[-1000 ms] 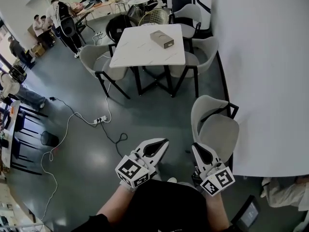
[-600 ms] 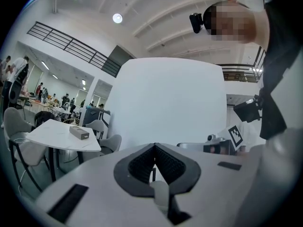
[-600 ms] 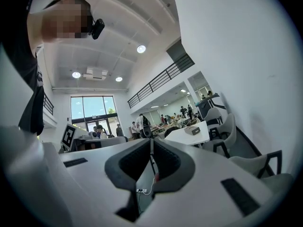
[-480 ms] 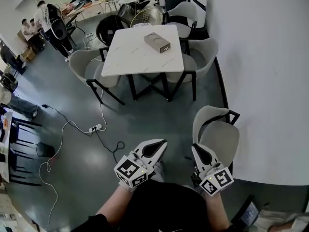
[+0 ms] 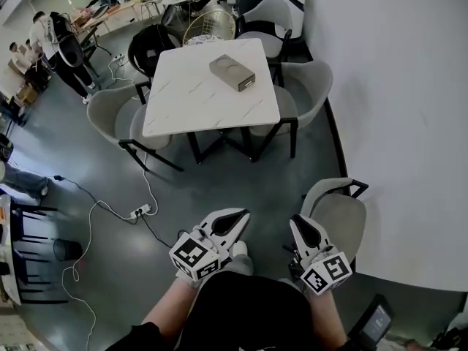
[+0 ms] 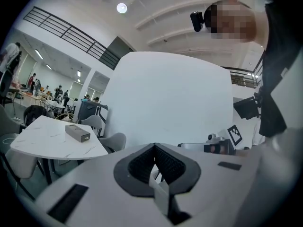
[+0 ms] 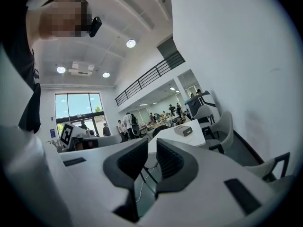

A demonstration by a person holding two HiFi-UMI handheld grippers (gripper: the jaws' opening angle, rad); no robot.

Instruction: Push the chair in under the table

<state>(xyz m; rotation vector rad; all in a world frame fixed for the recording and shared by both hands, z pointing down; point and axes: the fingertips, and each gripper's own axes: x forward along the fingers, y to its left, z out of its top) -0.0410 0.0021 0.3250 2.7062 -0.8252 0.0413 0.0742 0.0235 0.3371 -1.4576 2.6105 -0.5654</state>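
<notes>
My L gripper (image 5: 235, 218) is shut, empty. R gripper (image 5: 301, 224) jaws have just been opening: narrow gap, nothing between. Chair (image 5: 340, 214) at R gripper's 2 o'clock, by white table (image 5: 395, 123) edge.

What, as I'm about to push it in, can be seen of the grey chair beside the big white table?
The chair has a light grey, plastic-looking shell with a curved back, on a thin black frame that looks like metal and shows as a loop at its far side. It stands upright and empty on the dark floor, at the edge of the white table, with most of its seat still outside it.
</notes>
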